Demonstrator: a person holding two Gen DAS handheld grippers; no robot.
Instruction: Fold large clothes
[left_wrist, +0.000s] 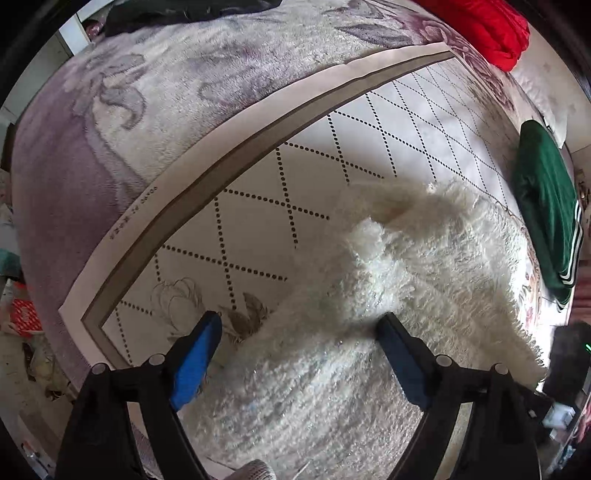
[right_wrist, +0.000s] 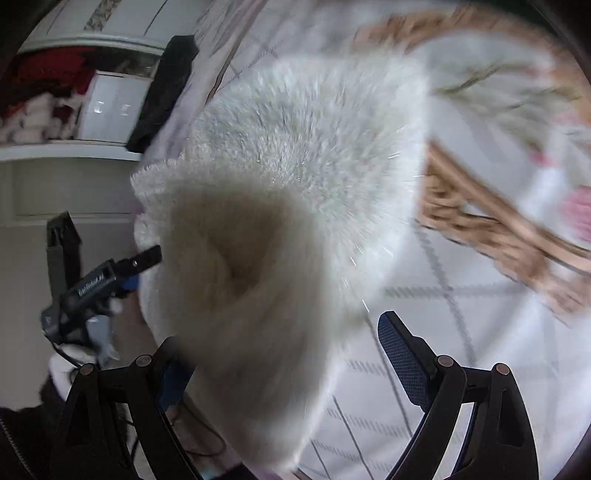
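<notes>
A white fluffy garment (left_wrist: 424, 266) lies spread on a quilted mat with dotted diamonds (left_wrist: 258, 206), one part of it folded back so its smooth cream lining shows. My left gripper (left_wrist: 299, 332) points down over the garment's near edge. It is open, and its blue pads (left_wrist: 195, 365) stand wide to either side of the fleece. In the right wrist view the same garment (right_wrist: 295, 147) is blurred and bunches up close to the camera, covering the left finger. My right gripper (right_wrist: 280, 332) is open, its right pad (right_wrist: 402, 358) clear of the cloth. The left gripper (right_wrist: 110, 280) shows at the garment's left edge.
The mat rests on a purple floral fleece blanket (left_wrist: 110, 129). A folded green garment with white stripes (left_wrist: 546, 206) lies at the right. A red one (left_wrist: 491, 29) and a black one (left_wrist: 177, 11) lie at the far side. A white cabinet (right_wrist: 74, 110) stands beyond the bed.
</notes>
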